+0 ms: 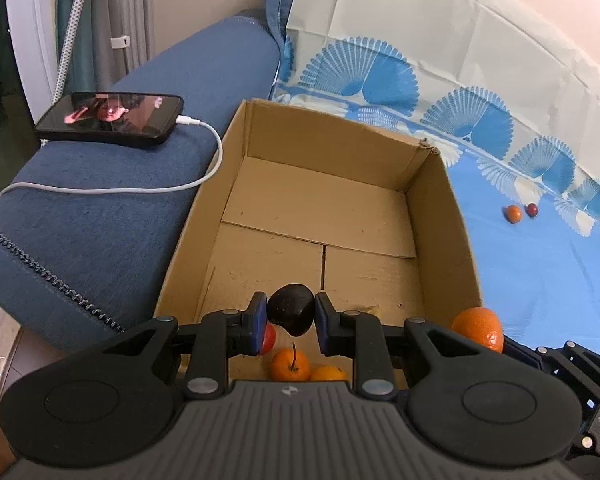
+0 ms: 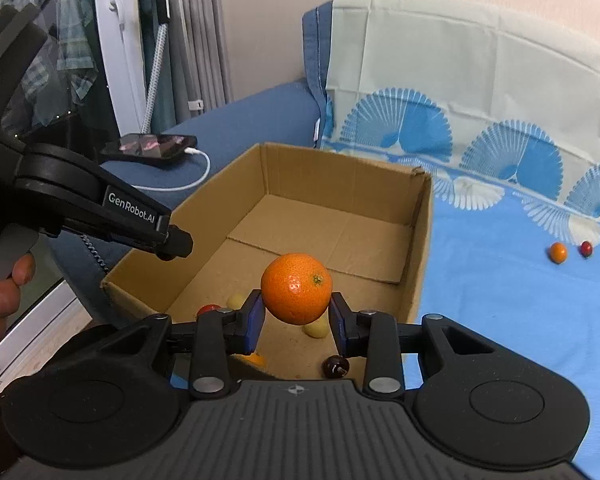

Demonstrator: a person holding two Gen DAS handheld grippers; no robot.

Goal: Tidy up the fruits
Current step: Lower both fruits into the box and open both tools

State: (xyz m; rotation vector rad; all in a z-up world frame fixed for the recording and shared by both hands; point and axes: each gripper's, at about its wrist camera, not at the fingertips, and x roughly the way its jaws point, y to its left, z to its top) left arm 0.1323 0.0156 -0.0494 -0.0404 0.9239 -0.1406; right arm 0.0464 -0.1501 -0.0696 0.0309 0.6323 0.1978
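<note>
Left wrist view
- Left gripper (image 1: 291,312): I see my jaws closed tight on a dark fruit (image 1: 291,309), its blue pads pressing both sides; the fruit hangs over the near end of the cardboard box (image 1: 432,184).
- Below the jaws: a small orange with a stem (image 1: 290,365) and a second orange fruit (image 1: 329,373) lie on the box floor; a red fruit (image 1: 269,339) peeks out from behind the left pad.
- Right of the jaws: a large orange (image 1: 479,327) shows at the box's near right corner, with black parts of my other gripper just beside it.
- Far right, beyond the box: a small orange fruit (image 1: 513,213) and a small red fruit (image 1: 532,209) sit side by side on the blue sheet (image 1: 540,280), well apart from the box.
- Left of the box: a phone (image 1: 110,119) with a white cable (image 1: 204,176) rests on a blue cushion (image 1: 100,220).

Right wrist view
- Right gripper (image 2: 297,314): I have my jaws narrowly parted and clamped on the large orange (image 2: 297,289), held above the near end of the box (image 2: 420,240).
- Under the jaws: a yellowish fruit (image 2: 317,328) and a dark cherry-like fruit (image 2: 335,366) lie on the box floor; a red fruit (image 2: 208,309) and a pale one (image 2: 236,301) sit to the left.
- Left of the jaws: my left gripper's body (image 2: 100,204) reaches over the box's left wall, a hand (image 2: 4,296) on its grip; its tips are hidden here.
- Far right: the small orange fruit (image 2: 558,252) and the small red fruit (image 2: 586,249) lie on the sheet (image 2: 500,300).
</note>
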